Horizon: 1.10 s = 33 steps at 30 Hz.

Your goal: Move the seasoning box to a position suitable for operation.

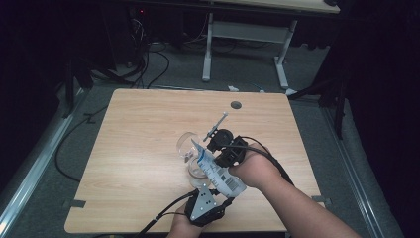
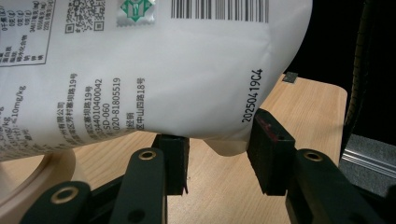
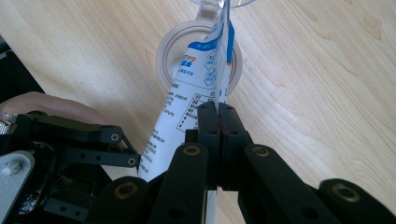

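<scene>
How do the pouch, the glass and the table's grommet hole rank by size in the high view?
1. Pouch
2. Glass, a little smaller, though the pouch covers part of it
3. Grommet hole, plainly smallest

Light wooden table (image 1: 148, 148) with rounded corners, a round grey cable grommet (image 1: 236, 105) near its far edge. Grey carpeted floor (image 1: 183, 69) around it, crossed by black cables (image 1: 69, 144). Behind, a second desk (image 1: 277, 5) on a white metal frame (image 1: 245, 44). Metal rail (image 1: 29, 173) along the left side. Dim room, dark at both sides and the back.
</scene>
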Available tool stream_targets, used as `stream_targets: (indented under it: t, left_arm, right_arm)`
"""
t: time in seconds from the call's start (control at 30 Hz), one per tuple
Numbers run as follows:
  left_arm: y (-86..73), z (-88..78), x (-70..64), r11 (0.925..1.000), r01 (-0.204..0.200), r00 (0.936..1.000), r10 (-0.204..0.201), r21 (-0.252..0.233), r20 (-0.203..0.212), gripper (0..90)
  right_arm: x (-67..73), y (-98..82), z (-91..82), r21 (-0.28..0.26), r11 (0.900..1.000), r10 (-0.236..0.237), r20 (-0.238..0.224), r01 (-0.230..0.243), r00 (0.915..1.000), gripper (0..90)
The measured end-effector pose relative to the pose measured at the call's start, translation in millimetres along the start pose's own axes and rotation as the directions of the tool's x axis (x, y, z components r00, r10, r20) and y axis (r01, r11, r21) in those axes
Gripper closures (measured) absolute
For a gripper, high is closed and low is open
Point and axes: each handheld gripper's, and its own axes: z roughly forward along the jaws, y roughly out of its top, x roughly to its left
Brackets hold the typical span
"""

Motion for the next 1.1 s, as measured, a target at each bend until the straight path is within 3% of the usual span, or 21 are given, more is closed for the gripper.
stream_targets:
  t: [1.1]
  left_arm:
    - [3.4, 1.7, -0.3, 1.0000, 0.007, 0.9999, -0.007, -0.007, 0.013, 61.5]
  right_arm:
    - [-1.2, -0.8, -2.1, -0.001, 1.000, -0.001, 0.009, 0.001, 1.0000, 90.0]
